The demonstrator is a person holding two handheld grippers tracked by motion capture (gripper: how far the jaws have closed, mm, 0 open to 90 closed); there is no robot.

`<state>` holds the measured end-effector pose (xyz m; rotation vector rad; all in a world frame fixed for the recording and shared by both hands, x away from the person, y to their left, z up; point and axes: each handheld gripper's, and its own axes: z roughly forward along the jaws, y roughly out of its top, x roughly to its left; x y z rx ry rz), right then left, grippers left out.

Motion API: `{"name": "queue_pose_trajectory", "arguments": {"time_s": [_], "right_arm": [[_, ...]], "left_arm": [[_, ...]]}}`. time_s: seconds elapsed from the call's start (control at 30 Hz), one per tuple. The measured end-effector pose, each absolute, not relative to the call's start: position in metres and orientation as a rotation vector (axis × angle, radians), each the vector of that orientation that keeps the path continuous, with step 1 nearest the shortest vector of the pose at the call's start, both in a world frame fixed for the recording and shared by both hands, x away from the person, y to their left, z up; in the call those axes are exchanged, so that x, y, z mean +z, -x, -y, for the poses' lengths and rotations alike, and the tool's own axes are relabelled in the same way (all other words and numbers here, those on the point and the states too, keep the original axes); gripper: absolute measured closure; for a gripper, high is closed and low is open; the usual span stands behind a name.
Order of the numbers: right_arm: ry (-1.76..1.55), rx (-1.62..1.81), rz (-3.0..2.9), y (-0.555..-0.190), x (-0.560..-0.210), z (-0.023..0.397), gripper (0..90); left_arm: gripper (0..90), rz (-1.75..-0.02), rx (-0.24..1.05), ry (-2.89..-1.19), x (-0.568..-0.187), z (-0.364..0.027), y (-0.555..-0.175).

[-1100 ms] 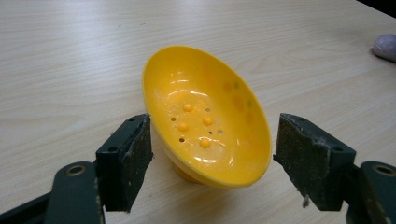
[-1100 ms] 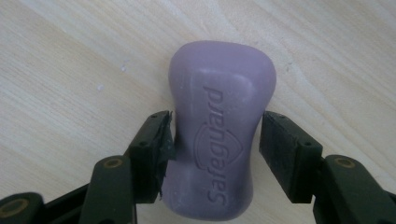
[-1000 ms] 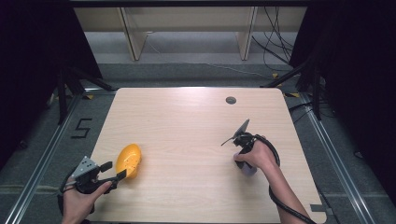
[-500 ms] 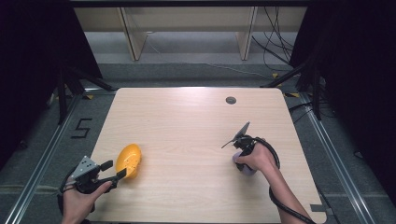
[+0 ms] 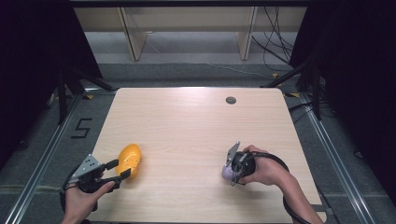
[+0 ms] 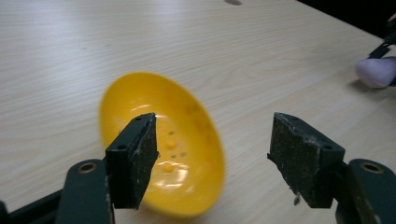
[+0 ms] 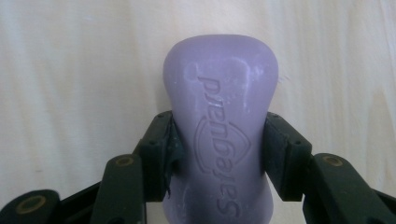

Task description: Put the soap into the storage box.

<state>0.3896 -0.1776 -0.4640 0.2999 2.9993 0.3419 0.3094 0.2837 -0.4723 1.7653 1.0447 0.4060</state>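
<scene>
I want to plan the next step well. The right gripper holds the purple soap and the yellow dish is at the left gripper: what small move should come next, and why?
Probably close the left gripper on the yellow dish. Its jaws have just been closing, yet they straddle the dish rim without pressing it. The right gripper already clamps the soap, so the dish should be steadied before the soap comes over.

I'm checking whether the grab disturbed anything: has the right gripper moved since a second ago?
Yes. The right gripper, now clamped on the purple soap bar, has come down toward the near table edge, farther from the dark hole.
</scene>
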Motion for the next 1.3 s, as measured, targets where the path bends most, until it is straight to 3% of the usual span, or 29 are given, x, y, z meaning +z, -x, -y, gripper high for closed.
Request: {"name": "queue_pose_trajectory", "arguments": {"time_s": [0.37, 0.67, 0.87, 0.97, 1.3], "right_arm": [[-0.135, 0.428, -2.926, -0.351, -0.434, 0.148, 50.0], [-0.029, 0.488, -2.873, -0.342, -0.431, 0.121, 50.0], [0.072, 0.566, -2.758, -0.339, -0.434, 0.105, 50.0], [-0.041, 0.584, -2.598, -0.331, -0.439, 0.099, 50.0], [0.018, 0.490, -2.396, -0.317, -0.444, 0.089, 50.0]], "left_arm": [[32.3, -0.907, 0.042, -1.943, -0.454, -0.205, -0.329], [35.8, -0.900, -0.188, -1.933, -0.457, -0.153, -0.352], [35.9, -0.895, -0.245, -1.891, -0.454, -0.138, -0.359], [35.8, -0.900, -0.242, -1.852, -0.451, -0.136, -0.361], [38.7, -0.860, -0.216, -1.842, -0.449, -0.129, -0.364]]}}
